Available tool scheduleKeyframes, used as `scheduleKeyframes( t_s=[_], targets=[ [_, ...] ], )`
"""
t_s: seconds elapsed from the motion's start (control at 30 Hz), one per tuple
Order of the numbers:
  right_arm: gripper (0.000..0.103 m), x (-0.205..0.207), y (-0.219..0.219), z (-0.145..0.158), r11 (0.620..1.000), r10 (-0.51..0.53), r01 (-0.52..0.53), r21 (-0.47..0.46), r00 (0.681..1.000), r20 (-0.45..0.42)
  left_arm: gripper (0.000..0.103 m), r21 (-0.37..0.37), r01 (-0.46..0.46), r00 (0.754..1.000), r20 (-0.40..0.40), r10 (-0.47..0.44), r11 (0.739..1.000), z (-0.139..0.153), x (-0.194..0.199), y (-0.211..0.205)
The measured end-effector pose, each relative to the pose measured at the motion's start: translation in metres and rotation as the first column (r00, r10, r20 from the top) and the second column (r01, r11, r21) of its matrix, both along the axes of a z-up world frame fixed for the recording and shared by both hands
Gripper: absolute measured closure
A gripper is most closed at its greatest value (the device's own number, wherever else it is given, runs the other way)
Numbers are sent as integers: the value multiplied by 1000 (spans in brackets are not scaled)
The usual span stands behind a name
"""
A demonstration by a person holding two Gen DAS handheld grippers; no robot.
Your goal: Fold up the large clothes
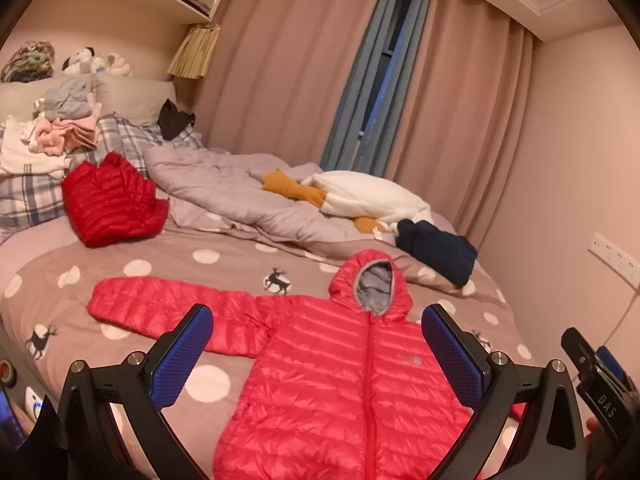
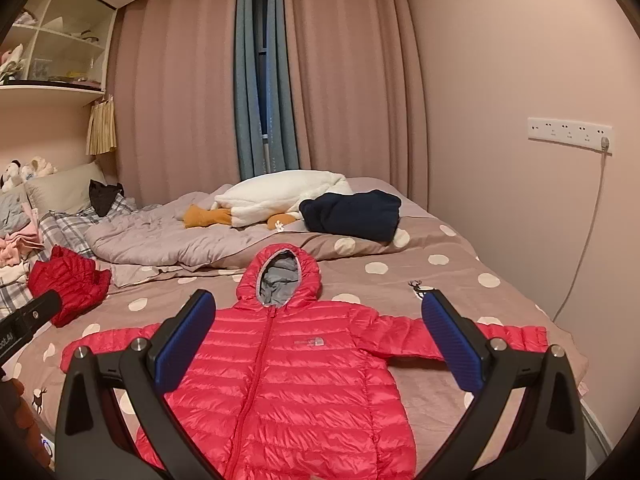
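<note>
I had the red hooded puffer jacket laid flat, front up and zipped, on the polka-dot bedspread, and I took it as my landmark. Its hood pointed toward the curtains, its gray lining showing, and both sleeves were spread out to the sides. My left claw hung above the jacket with its blue-padded fingers spread wide, one over the outstretched sleeve and the other over the jacket's opposite shoulder, holding nothing. My right claw hovered over the jacket as well, its fingers equally wide apart and empty, framing the chest and the small logo. From the left wrist view I could see part of the right claw's body at the jacket's far side, near the frame edge. Beyond the hood, a folded navy garment sat on the bedspread, and just beside it lay a white plush goose with orange feet, resting on a rumpled gray quilt. Off to the side of the jacket's spread sleeve, toward the pillows, a second red puffer garment lay folded in a heap, with a pile of pale clothes behind it on plaid bedding. A wall socket strip with a cord plugged in was mounted on the wall past the other sleeve.
</note>
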State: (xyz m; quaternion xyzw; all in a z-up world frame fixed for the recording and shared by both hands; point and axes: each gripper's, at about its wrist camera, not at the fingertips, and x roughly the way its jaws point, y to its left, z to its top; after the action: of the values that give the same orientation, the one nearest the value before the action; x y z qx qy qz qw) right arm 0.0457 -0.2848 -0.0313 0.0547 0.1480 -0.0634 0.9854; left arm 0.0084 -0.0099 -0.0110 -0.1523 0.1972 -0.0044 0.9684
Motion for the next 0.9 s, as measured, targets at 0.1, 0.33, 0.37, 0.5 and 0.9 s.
scheduleKeyframes(
  t_s=[0.1,0.33,0.37,0.5,0.9],
  targets=[
    [0,1,-1,-1,1000,-8,8,-12,1000,2,0,2,4,1000,-4,-4,1000,0,0,-1],
    [0,0,-2,0,1000,-14,13,-5,999,-36,0,1,4,1000,-7,-4,1000,0,0,-1],
    [0,0,-2,0,1000,-13,13,6,1000,-16,0,1,5,1000,-8,-4,1000,0,0,-1],
    [0,0,-3,-1,1000,-12,12,15,1000,13,0,-5,3,1000,-11,-3,1000,0,-1,-1],
    [0,0,-2,-4,1000,-10,9,-2,1000,-20,0,-4,6,1000,-14,-6,1000,0,1,-2]
  ],
)
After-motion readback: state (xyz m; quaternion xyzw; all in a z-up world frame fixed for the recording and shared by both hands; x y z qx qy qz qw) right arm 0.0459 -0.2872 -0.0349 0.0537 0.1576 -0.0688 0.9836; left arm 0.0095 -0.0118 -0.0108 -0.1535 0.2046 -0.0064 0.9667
